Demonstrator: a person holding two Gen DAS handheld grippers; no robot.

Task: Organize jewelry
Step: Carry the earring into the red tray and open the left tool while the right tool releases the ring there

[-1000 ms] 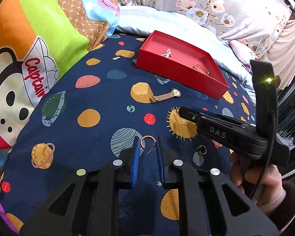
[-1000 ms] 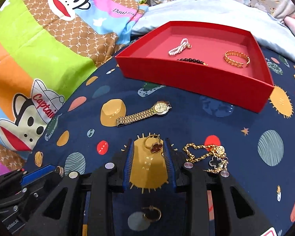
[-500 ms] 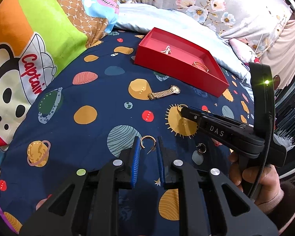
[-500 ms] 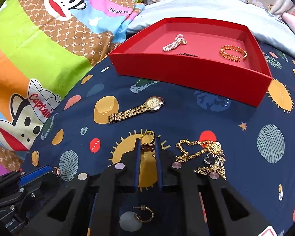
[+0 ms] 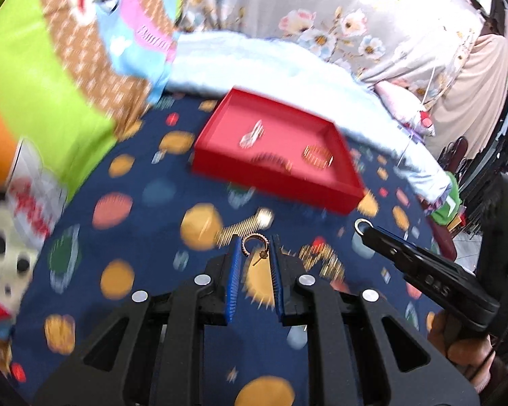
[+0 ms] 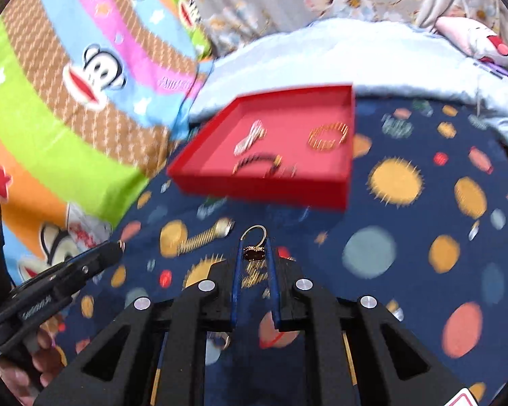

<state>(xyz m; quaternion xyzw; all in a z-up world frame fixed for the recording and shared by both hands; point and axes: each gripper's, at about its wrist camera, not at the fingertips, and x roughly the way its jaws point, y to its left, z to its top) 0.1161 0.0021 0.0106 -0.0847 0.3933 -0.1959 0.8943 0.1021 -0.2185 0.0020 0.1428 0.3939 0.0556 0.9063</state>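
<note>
Above the planet-print bedspread, left claw pinches a hoop earring; only the right view shows the right claw gripping a ring.

Navy planet-print bedspread across bed. Striped cartoon-monkey quilt heaped at left. Pale blue blanket bunched along far edge. Grey floral fabric behind. Beige drape at right. Bright light, upper right.
</note>
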